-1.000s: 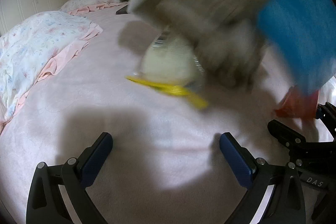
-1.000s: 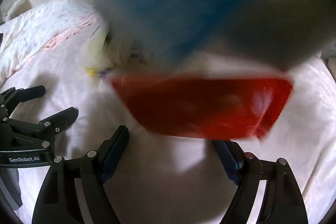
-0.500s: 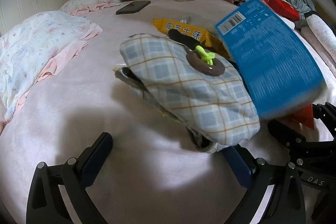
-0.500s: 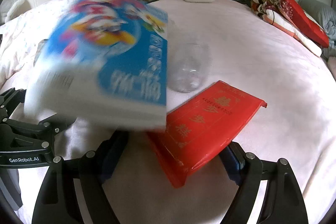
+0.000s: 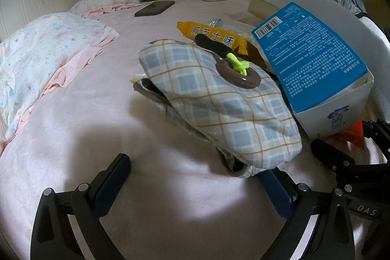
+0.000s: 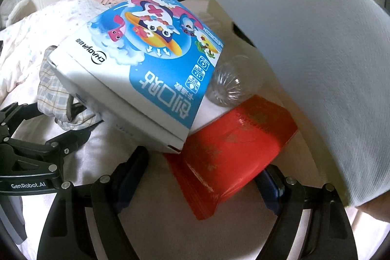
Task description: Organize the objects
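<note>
On the far left, at about nine o'clock in the left wrist view, a floral pillow [image 5: 36,45] is lying on the pink bed [image 5: 102,113]. The left gripper [image 5: 195,177] is hovering with its jaws spread wide and nothing between them, though its right finger is sitting just under the edge of a plaid cloth pouch [image 5: 214,104] at about two o'clock from it. A brown ring [image 5: 237,73] with a green cord is resting on the pouch, and an orange snack packet [image 5: 214,37] is lying beyond it at twelve o'clock.

Further right, a blue box [image 6: 146,70] is leaning tilted over the heap — one corner is pressing onto a red packet [image 6: 231,152], and a clear plastic bottle [image 6: 229,84] is lying on its side behind. The right gripper [image 6: 202,174] is also standing apart, empty, with the red packet lying across the gap at twelve o'clock. A pale sleeve [image 6: 316,65] is filling the upper right.

The pile is looking unstable: pulling the red packet out would likely tip the box, and the bottle could roll away — the soft bedding is offering little support.
</note>
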A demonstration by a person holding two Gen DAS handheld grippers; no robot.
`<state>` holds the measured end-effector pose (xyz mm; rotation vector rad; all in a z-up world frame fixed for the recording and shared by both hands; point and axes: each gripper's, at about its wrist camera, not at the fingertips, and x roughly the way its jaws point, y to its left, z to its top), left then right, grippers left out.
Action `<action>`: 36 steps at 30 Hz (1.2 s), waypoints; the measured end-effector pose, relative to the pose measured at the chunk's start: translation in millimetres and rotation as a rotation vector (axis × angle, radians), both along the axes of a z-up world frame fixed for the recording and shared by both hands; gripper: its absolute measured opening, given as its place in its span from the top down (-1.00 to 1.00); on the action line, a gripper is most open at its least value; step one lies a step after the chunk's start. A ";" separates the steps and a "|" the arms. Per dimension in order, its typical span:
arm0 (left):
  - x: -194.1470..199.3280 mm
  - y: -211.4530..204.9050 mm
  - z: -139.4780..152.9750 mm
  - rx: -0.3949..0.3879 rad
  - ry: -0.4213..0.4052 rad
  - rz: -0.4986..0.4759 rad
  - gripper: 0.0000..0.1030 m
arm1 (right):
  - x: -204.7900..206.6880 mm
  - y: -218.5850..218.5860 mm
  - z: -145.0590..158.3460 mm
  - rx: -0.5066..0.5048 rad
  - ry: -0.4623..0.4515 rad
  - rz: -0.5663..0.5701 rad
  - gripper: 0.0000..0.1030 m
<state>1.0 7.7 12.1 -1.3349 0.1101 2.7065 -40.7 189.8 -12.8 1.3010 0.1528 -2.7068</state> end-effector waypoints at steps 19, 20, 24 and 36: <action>-0.2 -0.1 0.1 0.000 0.000 0.001 -1.00 | 4.7 -3.0 -0.6 -0.005 -0.001 0.001 -0.62; -0.2 0.3 0.0 0.000 0.000 0.001 -1.00 | 3.9 -1.8 -0.9 -0.006 -0.001 0.001 -0.62; -0.3 0.3 0.0 -0.001 0.000 0.001 -1.00 | 3.6 -0.3 -1.3 -0.006 -0.001 0.002 -0.62; -0.4 0.4 0.1 -0.001 0.000 0.001 -1.00 | 3.2 2.2 -2.4 -0.001 0.000 0.002 -0.62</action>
